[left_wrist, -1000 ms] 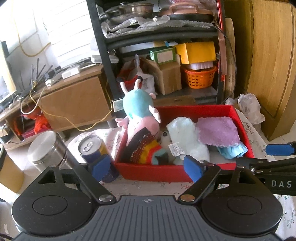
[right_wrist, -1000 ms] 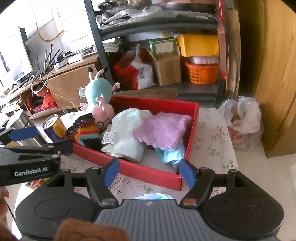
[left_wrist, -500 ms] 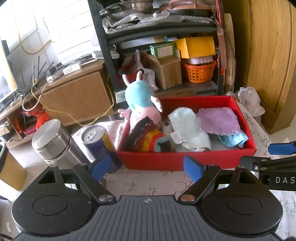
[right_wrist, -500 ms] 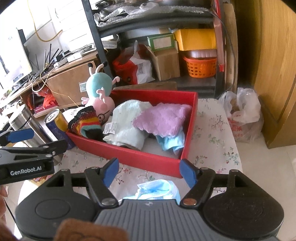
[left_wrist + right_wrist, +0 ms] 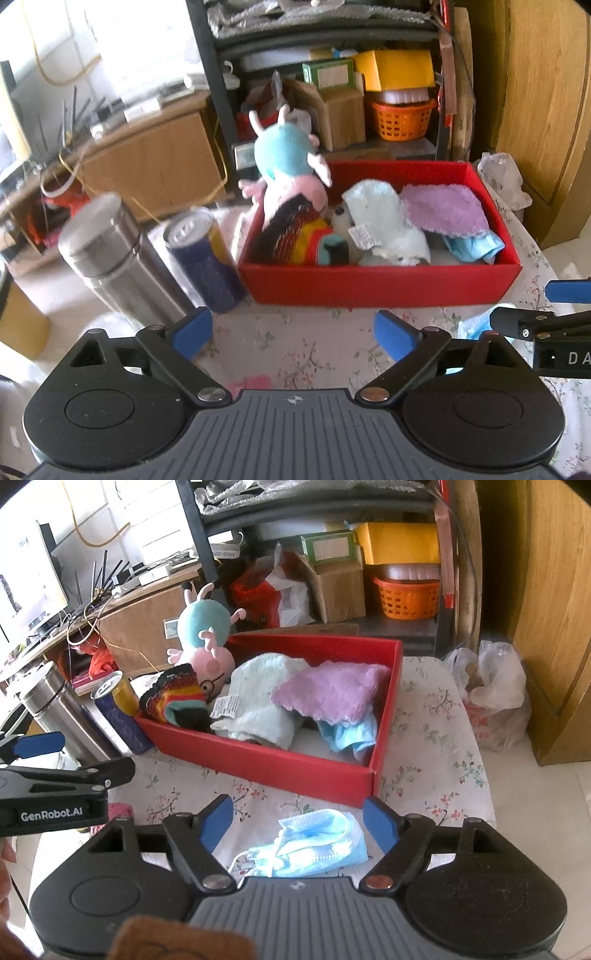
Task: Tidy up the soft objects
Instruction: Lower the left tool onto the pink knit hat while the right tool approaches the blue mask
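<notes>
With its jaws just widened and empty, the right gripper hovers over a blue face mask at lower centre, seemingly bound for the red box of soft things, while the left gripper hangs spread and empty.

A lived-in home, storage corner. Black metal shelving rack dominates the rear, crammed w/ cardboard boxes, a yellow box, an orange plastic basket & a red-and-white shopping bag. Left of the rack: low wooden cabinet strewn w/ cables, plus a monitor. Right of the rack: wooden wardrobe panel, w/ a tied plastic bag on the tiled floor below it. In front of the rack: counter under a floral cloth, w/ a steel flask & drink can.
</notes>
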Demonstrator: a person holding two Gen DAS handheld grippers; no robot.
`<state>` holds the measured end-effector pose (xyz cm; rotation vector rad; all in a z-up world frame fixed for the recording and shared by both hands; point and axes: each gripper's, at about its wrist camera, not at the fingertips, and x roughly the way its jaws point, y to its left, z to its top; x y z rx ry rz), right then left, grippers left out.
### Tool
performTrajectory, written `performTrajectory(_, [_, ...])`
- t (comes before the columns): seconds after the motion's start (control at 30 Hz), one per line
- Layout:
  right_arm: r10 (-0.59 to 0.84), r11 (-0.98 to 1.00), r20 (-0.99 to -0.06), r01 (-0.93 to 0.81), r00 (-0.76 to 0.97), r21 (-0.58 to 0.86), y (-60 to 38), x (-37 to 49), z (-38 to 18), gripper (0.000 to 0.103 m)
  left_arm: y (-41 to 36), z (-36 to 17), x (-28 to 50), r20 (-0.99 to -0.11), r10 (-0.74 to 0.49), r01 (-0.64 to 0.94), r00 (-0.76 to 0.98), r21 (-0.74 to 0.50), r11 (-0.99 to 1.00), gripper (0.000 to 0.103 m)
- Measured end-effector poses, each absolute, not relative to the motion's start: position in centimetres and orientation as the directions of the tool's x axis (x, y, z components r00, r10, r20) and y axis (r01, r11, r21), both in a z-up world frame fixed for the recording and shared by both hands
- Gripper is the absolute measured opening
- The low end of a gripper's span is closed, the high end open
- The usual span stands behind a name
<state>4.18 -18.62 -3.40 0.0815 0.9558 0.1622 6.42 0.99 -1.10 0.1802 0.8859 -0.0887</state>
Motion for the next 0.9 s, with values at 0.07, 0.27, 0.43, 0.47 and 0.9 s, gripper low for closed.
performTrajectory(0.07, [0.178,0.984,-0.813,-0.093,0.554,0.152,-18.8,4.1,-3.7,0.05,1.6,-1.4,6.6,-0.798,-0.02,0.144,0.602,0.084,0.986,0.091])
performTrajectory(0.27, [0.186,0.982,-0.822,-0.083,0.538,0.168,-19.3,3.7,-4.1,0.05,3.2,-2.8,7.2,-0.839,-0.024,0.098,0.544,0.035,0.995,0.091])
performTrajectory(0.43, [0.193,0.98,-0.829,-0.066,0.524,0.186,-19.7,3.8,-4.5,0.05,3.5,-5.0,7.7,-0.893,0.0,0.077,0.451,0.038,0.996,0.091])
performTrajectory(0.47, [0.202,0.978,-0.831,-0.066,0.519,0.197,-19.7,3.9,-4.6,0.05,3.6,-5.3,7.6,-0.898,0.005,0.076,0.44,0.043,0.996,0.091])
performTrajectory(0.9, [0.209,0.977,-0.85,-0.057,0.483,0.207,-19.0,5.0,-5.7,0.05,4.6,-9.0,8.7,-0.935,0.042,-0.007,0.353,0.042,0.999,0.092])
